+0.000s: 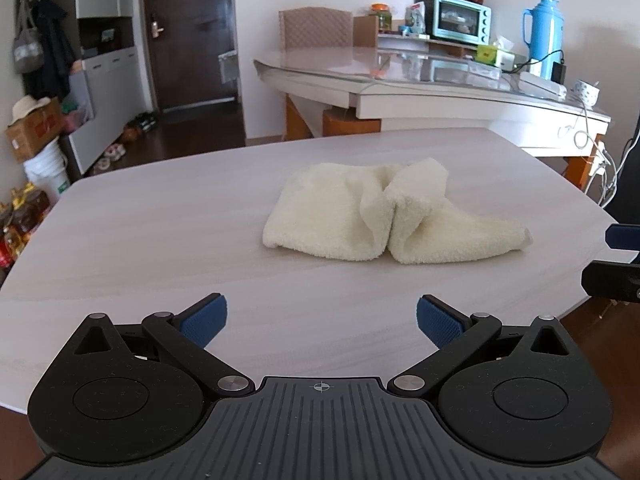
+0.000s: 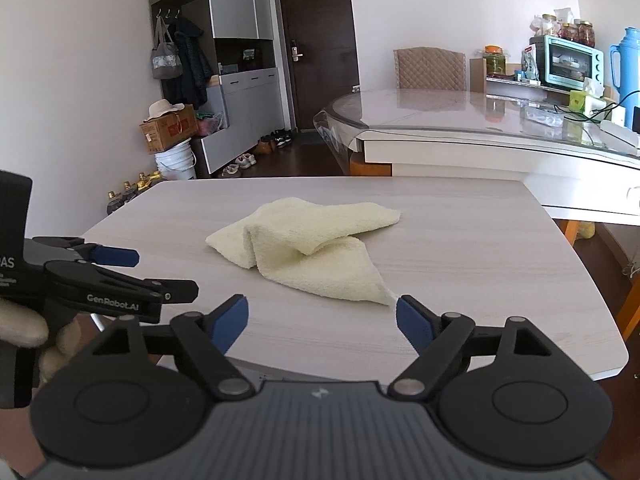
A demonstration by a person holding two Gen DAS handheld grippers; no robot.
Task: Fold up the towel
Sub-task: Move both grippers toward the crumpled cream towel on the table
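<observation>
Cream towel [image 1: 384, 216] – pale woodgrain table [image 1: 160, 220]

Bare worktop [image 1: 160, 220] lay open all round the crumpled towel [image 1: 380, 212]; only the left tool [image 2: 116, 258] stood near, off its left side.

Each wrist camera looks forward and down along its own jaws, low over the counter [image 1: 140, 216]. Both share the towel [image 1: 384, 216] and the room beyond.

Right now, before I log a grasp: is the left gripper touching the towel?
Apart. The left wrist view shows the left gripper open, with bare table between its pads and the towel.
</observation>
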